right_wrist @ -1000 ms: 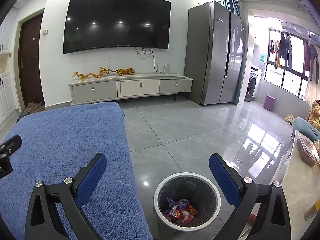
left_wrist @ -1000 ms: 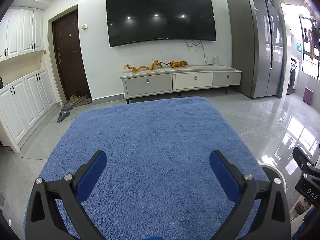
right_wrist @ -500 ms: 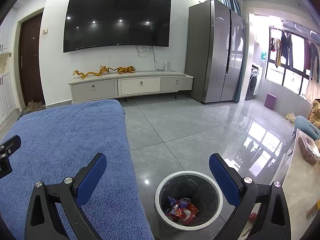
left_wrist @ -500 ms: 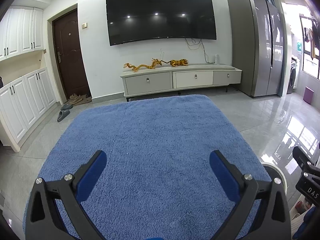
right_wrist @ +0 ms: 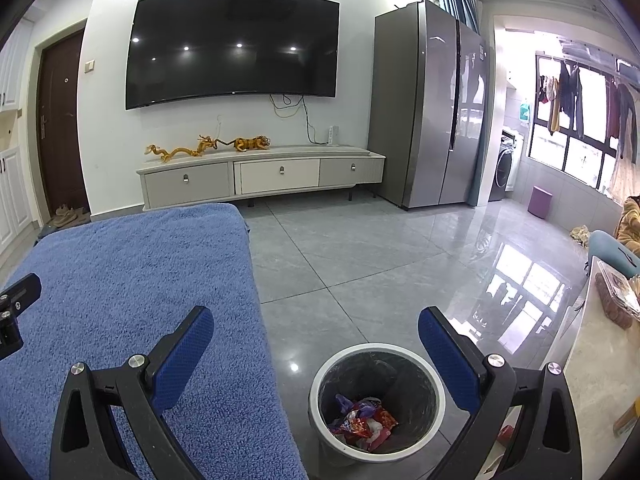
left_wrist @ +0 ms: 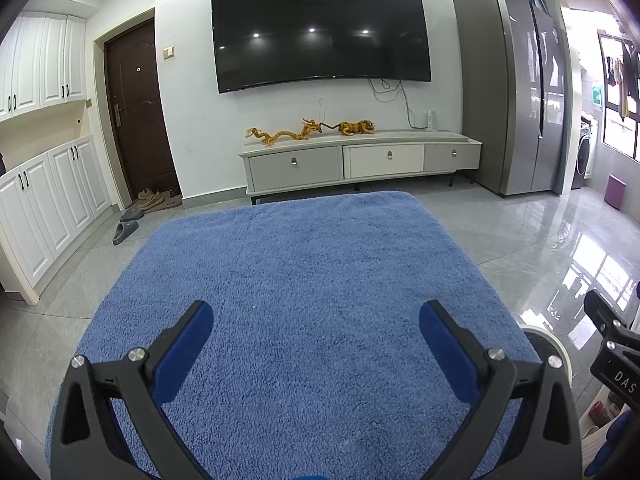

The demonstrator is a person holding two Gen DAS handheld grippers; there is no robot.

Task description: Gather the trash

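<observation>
A white-rimmed trash bin [right_wrist: 434, 372] with a dark liner stands on the grey floor beside a blue cloth-covered surface [right_wrist: 120, 280]. Crumpled wrappers [right_wrist: 362, 422] in red, purple and white lie in its bottom. My right gripper [right_wrist: 316, 332] is open and empty, held above the bin and the cloth's right edge. My left gripper [left_wrist: 316, 330] is open and empty over the blue cloth [left_wrist: 304, 280]. The bin's rim [left_wrist: 550, 340] shows at the right in the left wrist view. No loose trash shows on the cloth.
A TV cabinet [right_wrist: 260, 174] with golden figurines stands at the far wall under a large television [right_wrist: 232, 46]. A grey fridge [right_wrist: 432, 104] is at the right. White cupboards [left_wrist: 44, 200] and slippers [left_wrist: 126, 230] are at the left. A pale table edge [right_wrist: 600, 360] is at far right.
Both grippers stay open and empty. Both views have shifted slightly; the bin sits a little higher in the right wrist view.
</observation>
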